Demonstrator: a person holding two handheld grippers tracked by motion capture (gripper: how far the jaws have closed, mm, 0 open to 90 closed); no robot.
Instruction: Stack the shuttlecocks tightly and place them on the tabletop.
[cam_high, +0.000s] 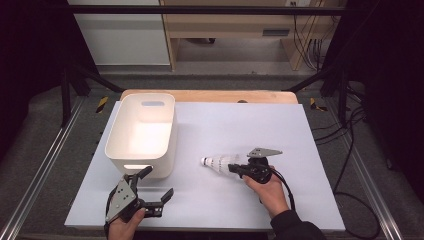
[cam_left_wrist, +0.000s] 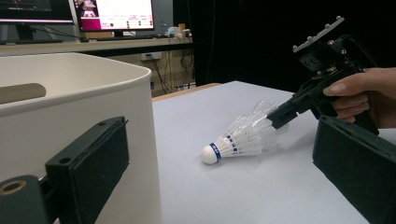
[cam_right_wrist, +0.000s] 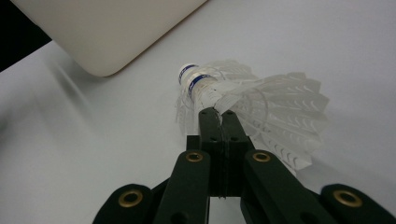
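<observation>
a white bin (cam_high: 142, 134) sits on the left of the white table (cam_high: 280, 130); monitors (cam_left_wrist: 114, 14) stand far behind

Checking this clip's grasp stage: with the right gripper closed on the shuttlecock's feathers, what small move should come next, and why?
Probably a short lift. The right gripper is pinched shut on the feather skirt of the shuttlecock, which lies on its side on the white table sheet, cork pointing toward the white bin. Raising it should clear the sheet before carrying it over the bin's rim. The left gripper is open beside the bin.
</observation>
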